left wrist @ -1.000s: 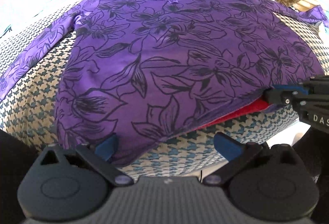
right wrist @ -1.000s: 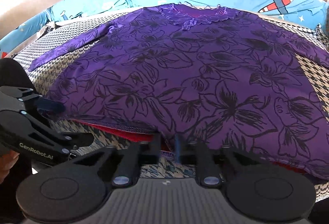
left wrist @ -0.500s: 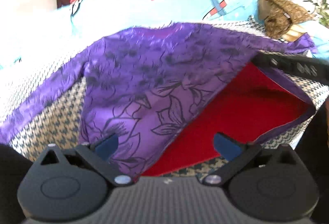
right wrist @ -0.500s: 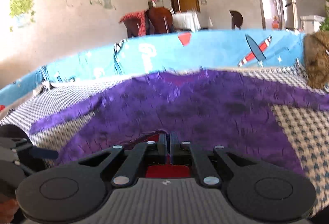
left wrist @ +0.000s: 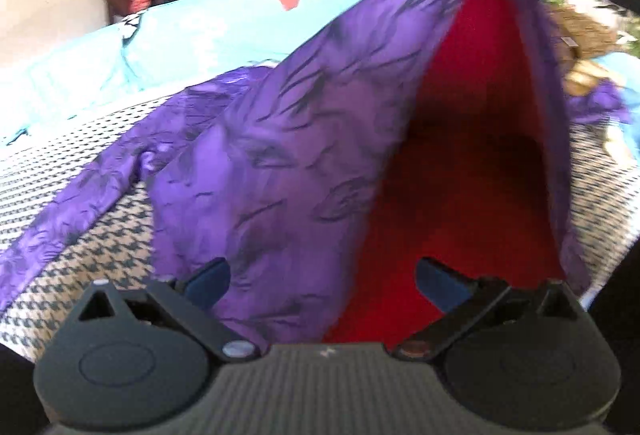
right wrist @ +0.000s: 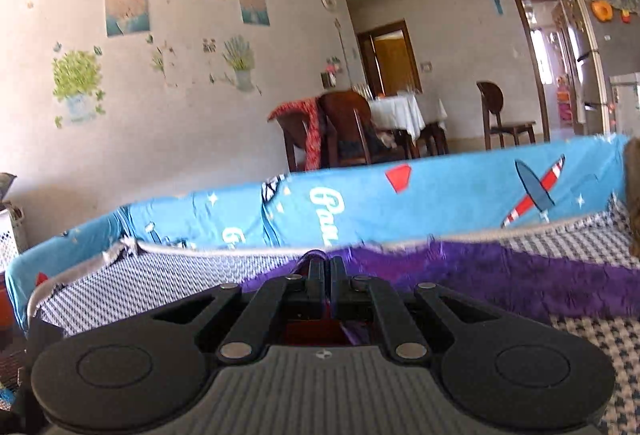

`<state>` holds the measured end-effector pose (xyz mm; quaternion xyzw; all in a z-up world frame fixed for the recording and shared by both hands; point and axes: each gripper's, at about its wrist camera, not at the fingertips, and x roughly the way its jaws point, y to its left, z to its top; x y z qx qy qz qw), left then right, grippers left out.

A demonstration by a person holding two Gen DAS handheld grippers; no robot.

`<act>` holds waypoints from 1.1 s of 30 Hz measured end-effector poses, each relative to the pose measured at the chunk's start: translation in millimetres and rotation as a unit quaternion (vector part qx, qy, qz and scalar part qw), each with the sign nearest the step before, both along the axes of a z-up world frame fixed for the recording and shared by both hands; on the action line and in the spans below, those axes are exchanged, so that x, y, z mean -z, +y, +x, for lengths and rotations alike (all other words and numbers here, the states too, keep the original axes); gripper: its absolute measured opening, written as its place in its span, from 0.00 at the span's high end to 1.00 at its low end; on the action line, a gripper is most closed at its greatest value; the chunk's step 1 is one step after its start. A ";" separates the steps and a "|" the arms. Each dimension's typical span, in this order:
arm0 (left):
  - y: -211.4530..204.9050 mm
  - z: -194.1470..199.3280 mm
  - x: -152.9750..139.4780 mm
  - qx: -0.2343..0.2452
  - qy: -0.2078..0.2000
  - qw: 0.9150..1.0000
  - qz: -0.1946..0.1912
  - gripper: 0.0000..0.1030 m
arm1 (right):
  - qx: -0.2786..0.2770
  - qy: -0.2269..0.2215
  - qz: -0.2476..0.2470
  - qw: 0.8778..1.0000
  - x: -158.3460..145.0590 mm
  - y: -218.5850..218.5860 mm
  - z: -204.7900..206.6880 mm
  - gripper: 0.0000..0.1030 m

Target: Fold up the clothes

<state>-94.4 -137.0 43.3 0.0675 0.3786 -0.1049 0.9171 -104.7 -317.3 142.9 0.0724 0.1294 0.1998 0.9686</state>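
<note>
The right tool (right wrist: pixel 323 267) is pinching the purple top's (left wrist: pixel 280 171) hem high, its neckline lying ahead. The left tool (left wrist: pixel 320 277) is gaping empty nearer the drooping hem.

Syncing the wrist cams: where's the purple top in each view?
Left wrist: purple top fills the centre, hem lifted to upper right, red lining showing.
Right wrist: a low purple band beyond the shut hand-held gripper.
Shared landmark: blue sofa cover.
</note>
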 end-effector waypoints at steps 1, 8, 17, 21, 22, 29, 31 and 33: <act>0.4 5.0 1.2 -0.014 0.002 1.000 0.005 0.00 | -0.001 -0.004 0.001 1.000 -3.5 -1.1 -0.4 0.95; 26.1 24.7 0.5 -0.123 0.000 0.992 0.018 0.00 | 0.004 -0.022 0.015 1.000 -19.6 -8.1 -0.7 0.95; 61.5 37.0 -5.1 -0.197 0.000 0.980 0.015 0.00 | -0.001 -0.050 0.033 0.998 -42.7 -13.5 3.4 0.96; 71.3 40.7 -4.9 -0.216 0.004 0.976 0.014 0.00 | 0.001 -0.036 0.033 0.999 -39.8 -17.2 5.1 0.96; 71.5 40.5 -4.1 -0.217 0.006 0.976 0.015 0.00 | 0.001 -0.028 0.032 0.999 -35.9 -18.4 5.9 0.96; 83.1 39.5 5.1 -0.224 0.014 0.974 0.018 0.00 | -0.012 0.047 0.014 0.999 16.0 -18.5 -1.8 0.96; 89.1 37.3 7.9 -0.232 0.019 0.972 0.020 0.00 | -0.008 0.076 0.006 0.997 37.1 -20.7 -6.9 0.96; 95.8 34.5 11.1 -0.237 0.025 0.971 0.021 0.00 | -0.005 0.104 -0.002 0.995 58.2 -22.9 -12.0 0.96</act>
